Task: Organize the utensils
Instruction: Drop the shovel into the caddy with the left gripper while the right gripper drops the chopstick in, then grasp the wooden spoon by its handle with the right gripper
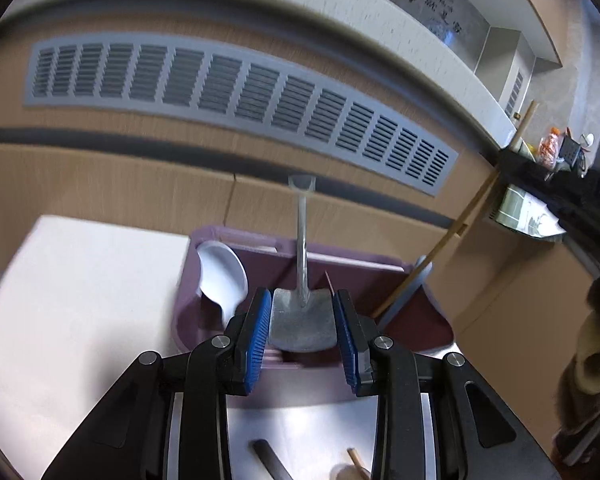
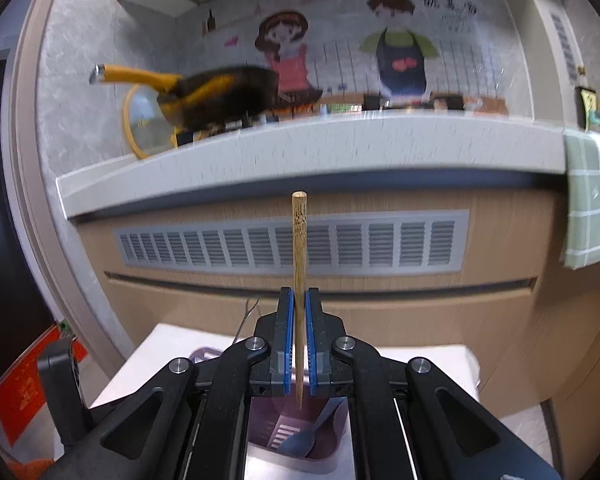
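Note:
My left gripper [image 1: 302, 295] is shut on the blade of a small metal shovel-shaped spoon [image 1: 302, 322], whose handle points up and away. It hangs over a purple utensil basket [image 1: 188, 320] on a white table [image 1: 80, 300]. A white ceramic spoon [image 1: 222, 276] stands in the basket's left compartment and a blue-grey spoon [image 1: 414, 280] in its right one. My right gripper [image 2: 299, 292] is shut on an upright wooden chopstick [image 2: 299, 240] above the same basket [image 2: 260, 432], where the blue spoon [image 2: 306, 438] lies. That chopstick [image 1: 460, 220] slants across the left wrist view, its lower tip by the right compartment.
A wooden cabinet front with a grey vent grille [image 2: 292, 244] stands right behind the table under a pale countertop [image 2: 300, 148]. A pan with a yellow handle [image 2: 204, 92] sits on the counter; a green towel [image 2: 584, 200] hangs at its right. A dark utensil [image 1: 268, 460] lies below my left gripper.

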{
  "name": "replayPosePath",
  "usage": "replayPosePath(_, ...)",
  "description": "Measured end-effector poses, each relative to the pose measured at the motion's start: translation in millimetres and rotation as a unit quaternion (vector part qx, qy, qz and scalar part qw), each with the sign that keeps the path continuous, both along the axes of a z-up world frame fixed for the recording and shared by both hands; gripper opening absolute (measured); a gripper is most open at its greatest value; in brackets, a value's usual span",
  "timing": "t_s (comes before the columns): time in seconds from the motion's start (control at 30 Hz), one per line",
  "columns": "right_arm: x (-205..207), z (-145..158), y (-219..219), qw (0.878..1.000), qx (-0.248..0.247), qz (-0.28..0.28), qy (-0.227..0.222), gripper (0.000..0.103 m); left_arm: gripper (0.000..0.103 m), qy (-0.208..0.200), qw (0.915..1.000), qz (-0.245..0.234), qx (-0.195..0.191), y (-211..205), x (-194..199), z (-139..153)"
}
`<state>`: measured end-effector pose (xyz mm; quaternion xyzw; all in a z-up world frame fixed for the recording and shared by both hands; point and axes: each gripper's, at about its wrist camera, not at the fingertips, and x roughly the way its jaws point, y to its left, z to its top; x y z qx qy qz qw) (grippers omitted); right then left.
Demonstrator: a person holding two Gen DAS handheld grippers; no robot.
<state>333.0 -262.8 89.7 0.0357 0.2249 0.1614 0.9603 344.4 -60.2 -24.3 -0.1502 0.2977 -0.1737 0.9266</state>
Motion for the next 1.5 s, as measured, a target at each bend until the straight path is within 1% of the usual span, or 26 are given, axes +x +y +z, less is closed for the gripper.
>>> replayPosePath(0.03, 3.9, -6.2, 2.7, 1.000, -0.004, 0.006, 0.016, 0.006, 0.035, -0.004, 1.0000, -0.001, 0.000, -1.7, -0.3, 0.3)
replayPosePath(0.1, 16.9, -21.6, 8.5, 0.997, -0.011, 0.034, 0.072, 0.009, 0.038, 0.001, 1.0000, -0.004, -0.004, -3.8, 1.5, -0.5)
replayPosePath(0.13, 21.9, -28.2, 10.1, 0.995, -0.012, 0.042, 0.092, 0.012, 0.043, 0.000, 0.9999, -0.002, -0.015, -2.8, 0.5, 1.5)
replayPosePath(0.17, 25.3, -34.3, 10.5, 0.993, -0.013, 0.045, 0.106, 0.017, 0.045, -0.004, 0.9997, 0.003, -0.026, -1.7, -2.0, 5.0)
replayPosePath(0.2, 26.6, -38.8, 9.1, 0.993, -0.013, 0.044, 0.112, 0.018, 0.045, -0.008, 0.9995, 0.009, -0.031, 0.4, -4.1, 10.0)
replayPosePath(0.27, 22.8, -38.8, 2.0, 0.994, -0.008, 0.039, 0.106, 0.018, 0.045, -0.016, 0.9990, 0.019, -0.036, 7.3, -10.6, 20.1)
replayPosePath(0.33, 12.6, -32.4, -6.5, 0.995, -0.002, 0.035, 0.092, 0.018, 0.045, -0.023, 0.9986, 0.032, -0.037, 19.4, -21.4, 29.3)
replayPosePath(0.43, -17.8, -18.4, -16.3, 0.998, -0.023, 0.019, 0.057, 0.019, 0.045, -0.030, 0.9981, 0.043, -0.034, 35.0, -42.7, 37.7)
replayPosePath(0.47, -31.8, -14.5, -20.7, 0.998, -0.034, 0.013, 0.046, 0.019, 0.045, -0.031, 0.9981, 0.045, -0.028, 37.1, -48.9, 38.7)
replayPosePath(0.5, -41.5, -12.6, -25.1, 0.998, -0.040, 0.011, 0.043, 0.020, 0.045, -0.029, 0.9984, 0.046, -0.015, 38.4, -55.6, 39.8)
replayPosePath(0.53, -51.8, -12.0, -31.4, 0.998, -0.042, 0.008, 0.046, 0.020, 0.045, -0.025, 0.9987, 0.043, 0.009, 37.7, -66.4, 38.9)
replayPosePath(0.57, -58.6, -12.8, -36.4, 0.998, -0.042, 0.005, 0.052, 0.020, 0.045, -0.022, 0.9988, 0.039, 0.021, 38.9, -71.6, 38.2)
replayPosePath(0.6, -68.4, -15.9, -42.2, 0.997, -0.043, 0.002, 0.061, 0.020, 0.045, -0.013, 0.9987, 0.028, 0.041, 36.9, -81.2, 34.1)
replayPosePath(0.63, -76.3, -20.1, -45.0, 0.997, -0.046, -0.001, 0.070, 0.020, 0.045, -0.002, 0.9985, 0.017, 0.051, 35.6, -87.7, 29.2)
replayPosePath(0.77, -117.5, -56.2, -60.3, 0.990, -0.068, -0.016, 0.118, 0.020, 0.045, 0.051, 0.9954, -0.023, 0.078, 31.6, -114.5, 3.5)
replayPosePath(0.8, -129.3, -69.1, -64.4, 0.988, -0.072, -0.020, 0.136, 0.020, 0.045, 0.060, 0.9945, -0.028, 0.081, 29.6, -118.3, -0.1)
replayPosePath(0.83, -141.5, -82.0, -67.9, 0.985, -0.077, -0.024, 0.152, 0.020, 0.045, 0.078, 0.9932, -0.032, 0.080, 30.3, -126.2, -9.1)
replayPosePath(0.9, -160.0, -101.5, -73.5, 0.980, -0.080, -0.036, 0.180, 0.020, 0.045, 0.104, 0.9908, -0.036, 0.079, 31.2, -138.8, -21.4)
replayPosePath(1.0, -187.7, -129.3, -85.0, 0.971, -0.057, -0.045, 0.226, 0.020, 0.045, 0.128, 0.9871, -0.037, 0.089, 28.1, -155.9, -41.3)
replayPosePath(1.07, -199.1, -143.2, -87.6, 0.967, -0.043, -0.049, 0.245, 0.020, 0.045, 0.139, 0.9855, -0.041, 0.088, 26.8, -161.8, -49.0)
replayPosePath(1.2, -207.6, -166.9, -85.7, 0.960, -0.039, -0.077, 0.265, 0.020, 0.045, 0.156, 0.9832, -0.039, 0.085, 27.2, -169.0, -60.5)
replayPosePath(1.3, -202.5, -175.2, -80.9, 0.957, -0.038, -0.085, 0.274, 0.021, 0.045, 0.157, 0.9832, -0.037, 0.085, 29.5, -171.8, -60.0)
replayPosePath(1.33, -203.6, -175.9, -79.8, 0.959, -0.042, -0.086, 0.269, 0.021, 0.045, 0.156, 0.9835, -0.037, 0.085, 29.9, -173.4, -59.1)
replayPosePath(1.4, -203.0, -175.9, -74.6, 0.960, -0.054, -0.081, 0.261, 0.025, 0.045, 0.155, 0.9836, -0.040, 0.083, 29.0, -173.4, -57.8)
replayPosePath(1.47, -202.7, -175.3, -69.9, 0.963, -0.058, -0.072, 0.252, 0.026, 0.045, 0.155, 0.9832, -0.050, 0.083, 23.3, -172.2, -58.9)
replayPosePath(1.5, -202.7, -175.4, -65.7, 0.965, -0.068, -0.067, 0.244, 0.022, 0.045, 0.153, 0.9830, -0.056, 0.084, 20.4, -173.3, -58.7)
